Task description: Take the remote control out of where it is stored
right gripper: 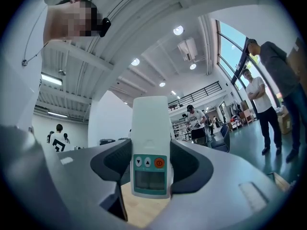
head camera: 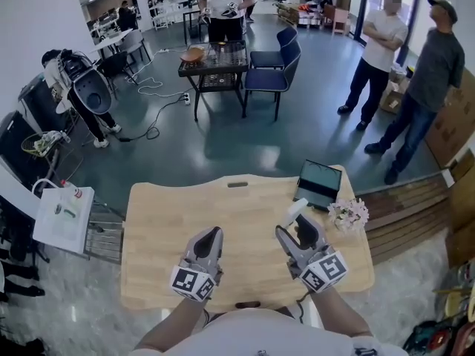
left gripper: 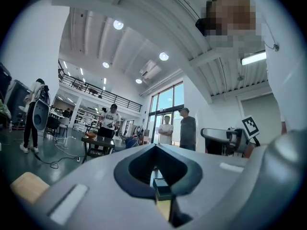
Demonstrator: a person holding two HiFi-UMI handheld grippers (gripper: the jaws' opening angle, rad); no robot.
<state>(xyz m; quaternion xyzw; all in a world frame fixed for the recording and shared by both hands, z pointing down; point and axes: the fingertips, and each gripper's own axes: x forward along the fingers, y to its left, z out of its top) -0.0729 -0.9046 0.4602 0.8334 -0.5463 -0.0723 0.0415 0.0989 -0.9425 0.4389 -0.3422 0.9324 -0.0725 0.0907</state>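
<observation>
Over the pale wooden table (head camera: 163,228), the right gripper (head camera: 298,232) has its claw pinching the remote control (right gripper: 150,143), and that's the headline: the remote is out in the open air, well apart from anything that could have housed it. From the right gripper view it's a slim white stick standing up between the dark pads, with a teal panel low down carrying two arrow keys, an orange power button and a small grey display. The pads bear on its two long side edges at the level of that panel, and the white upper half pokes out past the claw tips. The left gripper (head camera: 210,242) hangs alongside with its claw pressed together and nothing in it. A dark teal case (head camera: 320,184) lies open at the table's far right corner, just beside a little bunch of flowers (head camera: 349,215); it may be the storage spot, though at this angle that's hard to confirm. As for handling, this looks a light, rigid plastic piece with a smooth shell, so likely to slip or pivot if squeezed loosely. The long edges are the place to hold, near the middle, keeping pressure off the buttons and display, and a modest squeeze ought to do
</observation>
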